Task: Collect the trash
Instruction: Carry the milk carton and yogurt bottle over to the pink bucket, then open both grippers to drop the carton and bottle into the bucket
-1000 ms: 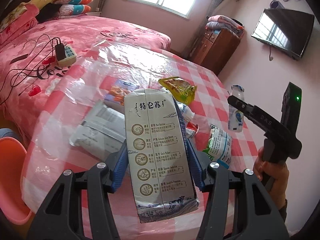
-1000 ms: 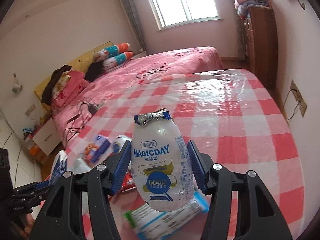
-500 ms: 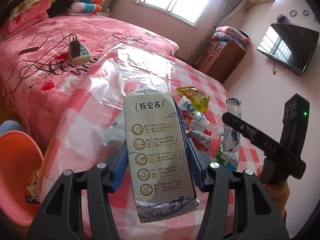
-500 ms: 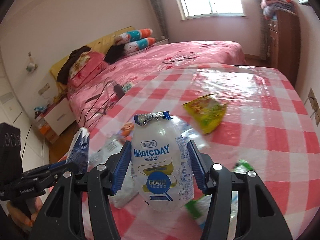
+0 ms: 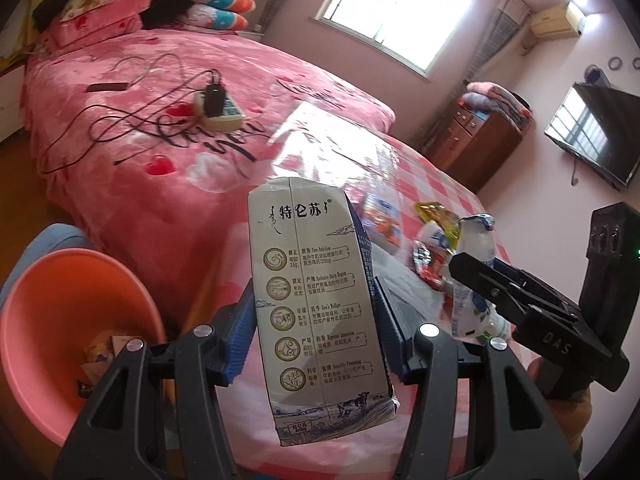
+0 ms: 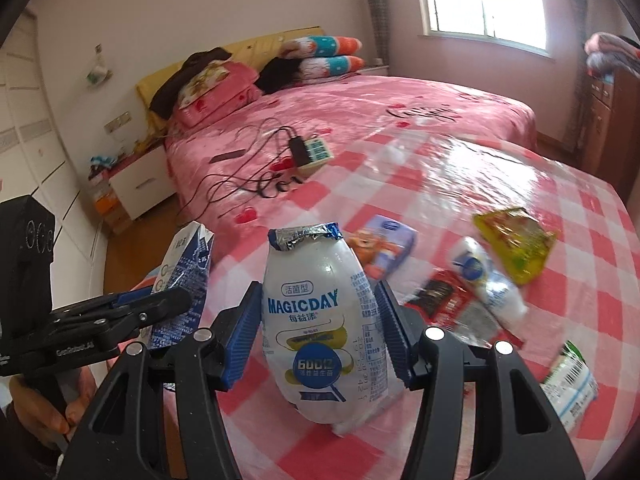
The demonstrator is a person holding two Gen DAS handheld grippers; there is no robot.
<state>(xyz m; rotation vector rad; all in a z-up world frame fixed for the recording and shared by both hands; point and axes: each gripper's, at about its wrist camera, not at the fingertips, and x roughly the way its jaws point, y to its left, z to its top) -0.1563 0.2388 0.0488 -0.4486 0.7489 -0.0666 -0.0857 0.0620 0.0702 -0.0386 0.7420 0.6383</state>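
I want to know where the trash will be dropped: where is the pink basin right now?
In the left wrist view the pink basin sits low at the left edge, on the floor beside the bed, just left of the milk carton held in the left gripper.

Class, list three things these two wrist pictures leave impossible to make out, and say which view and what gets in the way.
1. Left wrist view: the pink basin's contents, hidden partly by the left gripper.
2. Right wrist view: print on the red wrapper and small bottle, smeared by motion blur.
3. Right wrist view: the green-and-white packet, cut off at the fisheye edge.
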